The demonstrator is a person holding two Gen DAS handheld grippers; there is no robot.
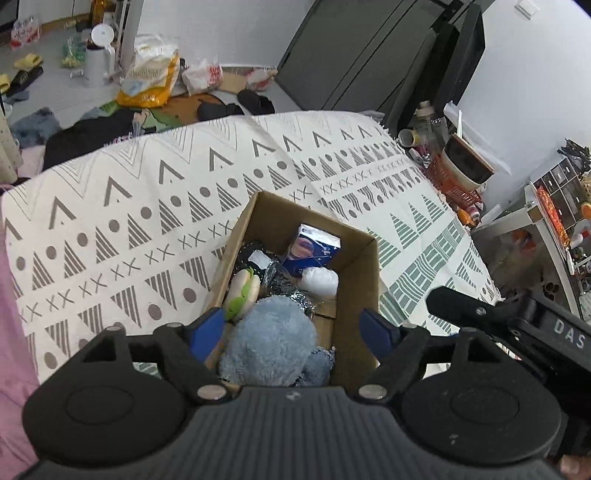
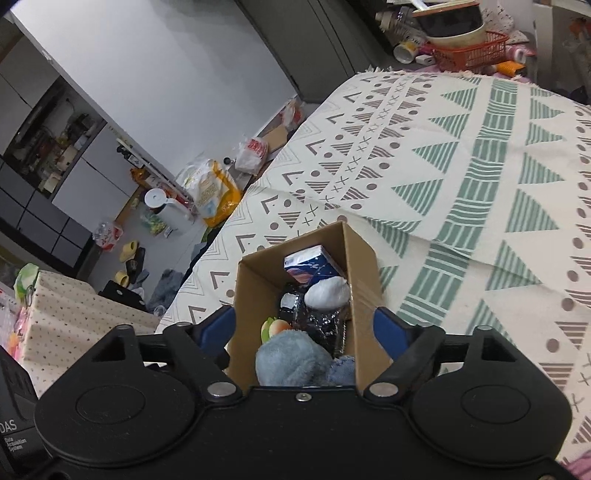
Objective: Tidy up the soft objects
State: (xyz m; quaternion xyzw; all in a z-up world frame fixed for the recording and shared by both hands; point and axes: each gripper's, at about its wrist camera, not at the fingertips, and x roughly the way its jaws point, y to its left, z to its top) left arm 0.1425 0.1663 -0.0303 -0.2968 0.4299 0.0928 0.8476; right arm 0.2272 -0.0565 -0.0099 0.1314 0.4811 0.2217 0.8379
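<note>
Hovering over the cardboard box (image 1: 354, 258), we keep both tools empty: the left gripper (image 1: 295, 328) and right gripper (image 2: 304, 326) each have fingers spread wide apart. Directly below and ahead lies the blue plush toy (image 1: 271, 341), inside the box's near end, on the patterned cloth (image 1: 129, 206). Our left gripper looks nearer it.

Patterned cloth (image 1: 147, 206), orange basket (image 2: 469, 55) with bowl (image 2: 452, 26), yellow bag (image 1: 151, 74)
</note>
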